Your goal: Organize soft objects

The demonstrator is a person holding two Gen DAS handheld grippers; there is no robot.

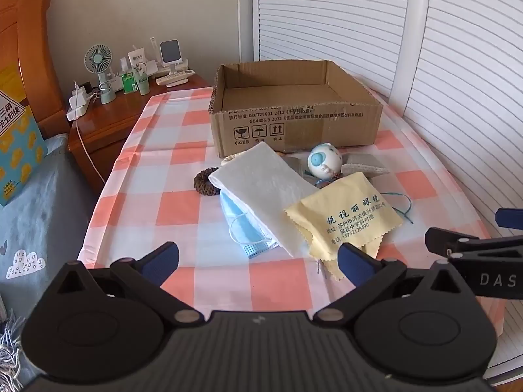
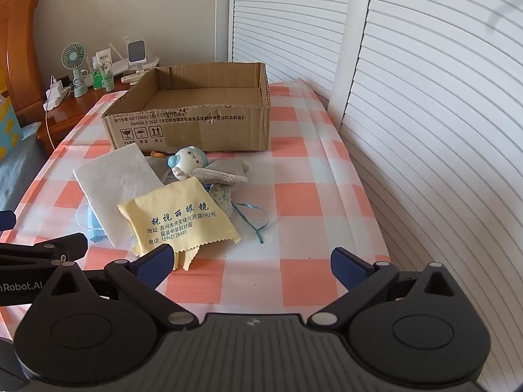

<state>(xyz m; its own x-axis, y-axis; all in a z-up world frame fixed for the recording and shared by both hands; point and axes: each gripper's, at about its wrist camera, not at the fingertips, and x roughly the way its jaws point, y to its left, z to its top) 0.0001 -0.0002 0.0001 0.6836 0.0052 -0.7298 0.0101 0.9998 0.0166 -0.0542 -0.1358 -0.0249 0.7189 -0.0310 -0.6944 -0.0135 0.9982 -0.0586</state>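
Closest to me, the left gripper (image 1: pixel 258 261) hangs over the near edge of the table with its blue-padded fingers (image 1: pixel 161 259) spread wide and nothing between them. The right gripper (image 2: pixel 251 263) hovers just beside it, tilted down the same way, jaws equally wide and empty.

Under them lies a checked tablecloth (image 1: pixel 170 176) in pink, white and pale blue. A little further in sits the pile of soft things. Nearest is a yellow lens cloth (image 2: pixel 179 217) with zigzag edges and dark printed characters, its front corner reaching toward the right gripper's left finger. To its left, a white folded cloth (image 1: pixel 264 189) lies slanted across a blue face mask (image 1: pixel 243 225), whose ear loop and pleated end poke out on the near side. A dark brown hair scrunchie (image 1: pixel 202 181) peeps out at the white cloth's far left edge. On the yellow cloth's right, a small floral fabric pouch (image 2: pixel 224 199) rests partly under it, with a thin teal ribbon (image 2: pixel 256 219) trailing onto the tablecloth.

Behind these, a round white and blue toy figure (image 2: pixel 188 161) sits on grey cloth pieces (image 2: pixel 228 166) trimmed with lace, just in front of the box.

The cardboard box (image 1: pixel 294 124) stands open-topped further back, with nothing visible inside. Beyond it are white louvred doors (image 2: pixel 408 98), and off to the left a wooden nightstand (image 1: pixel 108 121) holds a small green fan (image 1: pixel 98 62) and bottles.
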